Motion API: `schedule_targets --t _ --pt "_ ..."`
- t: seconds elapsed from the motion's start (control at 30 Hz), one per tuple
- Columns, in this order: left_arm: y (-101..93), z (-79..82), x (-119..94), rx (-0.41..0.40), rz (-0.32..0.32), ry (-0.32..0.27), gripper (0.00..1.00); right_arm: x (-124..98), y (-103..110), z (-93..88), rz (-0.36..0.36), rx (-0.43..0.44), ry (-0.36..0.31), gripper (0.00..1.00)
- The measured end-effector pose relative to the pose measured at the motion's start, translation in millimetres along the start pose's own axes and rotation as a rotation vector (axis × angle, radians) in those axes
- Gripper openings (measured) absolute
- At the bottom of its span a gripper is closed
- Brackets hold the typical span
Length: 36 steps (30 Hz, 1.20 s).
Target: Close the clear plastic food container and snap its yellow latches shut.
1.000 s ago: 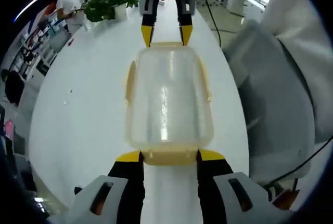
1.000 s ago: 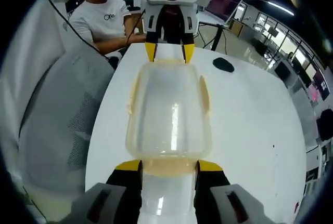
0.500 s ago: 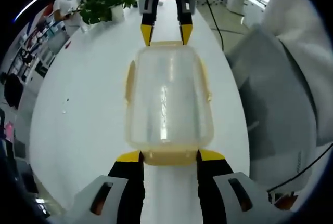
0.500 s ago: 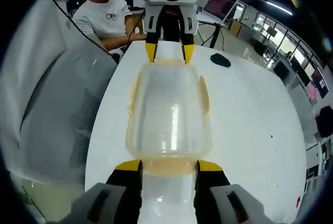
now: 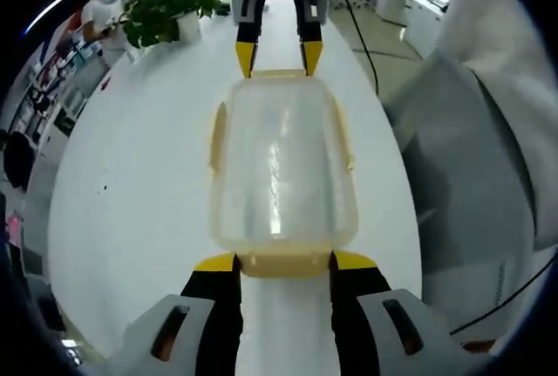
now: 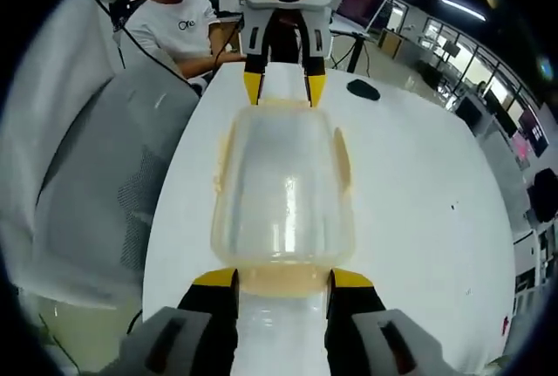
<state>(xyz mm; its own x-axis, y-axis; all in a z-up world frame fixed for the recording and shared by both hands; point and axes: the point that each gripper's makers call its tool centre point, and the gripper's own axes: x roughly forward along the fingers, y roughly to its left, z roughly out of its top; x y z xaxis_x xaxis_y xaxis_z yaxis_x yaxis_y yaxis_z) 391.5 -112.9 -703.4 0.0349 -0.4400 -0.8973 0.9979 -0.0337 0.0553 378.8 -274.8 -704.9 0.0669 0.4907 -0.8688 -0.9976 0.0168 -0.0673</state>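
Note:
The clear plastic food container (image 5: 283,162) with its lid on lies lengthwise over the white table (image 5: 139,184). Yellow side latches (image 5: 216,136) run along its long edges. My left gripper (image 5: 283,263) is shut on the near yellow end latch. At the far end my right gripper (image 5: 279,58) grips the opposite end latch. From the right gripper view the same container (image 6: 283,188) stretches from my right gripper (image 6: 282,278), shut on its near end, to my left gripper (image 6: 283,88) at the far end.
A potted plant (image 5: 170,10) stands at the table's far left. A grey mesh chair (image 6: 113,193) sits beside the table edge, with a seated person (image 6: 179,27) behind it. A small black object (image 6: 362,90) lies on the table. Cables hang near the chair.
The background has slid a little in both views, while the container and both grippers keep the same places relative to each other. Neither grip has changed.

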Motion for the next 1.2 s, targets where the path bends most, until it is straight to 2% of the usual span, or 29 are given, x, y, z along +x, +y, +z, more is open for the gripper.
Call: schedule_targets --t 0.5,1.2 --pt "4.9 23.6 18.7 0.012 -0.005 -0.004 0.37 -8.6 -2.2 -26.9 -0.006 0.012 0.012 0.37" --pt "10.6 30.6 42.3 0.016 -0.015 0.013 0.37 -4.7 -7.0 -48.9 0.0 0.019 0.039 0.37"
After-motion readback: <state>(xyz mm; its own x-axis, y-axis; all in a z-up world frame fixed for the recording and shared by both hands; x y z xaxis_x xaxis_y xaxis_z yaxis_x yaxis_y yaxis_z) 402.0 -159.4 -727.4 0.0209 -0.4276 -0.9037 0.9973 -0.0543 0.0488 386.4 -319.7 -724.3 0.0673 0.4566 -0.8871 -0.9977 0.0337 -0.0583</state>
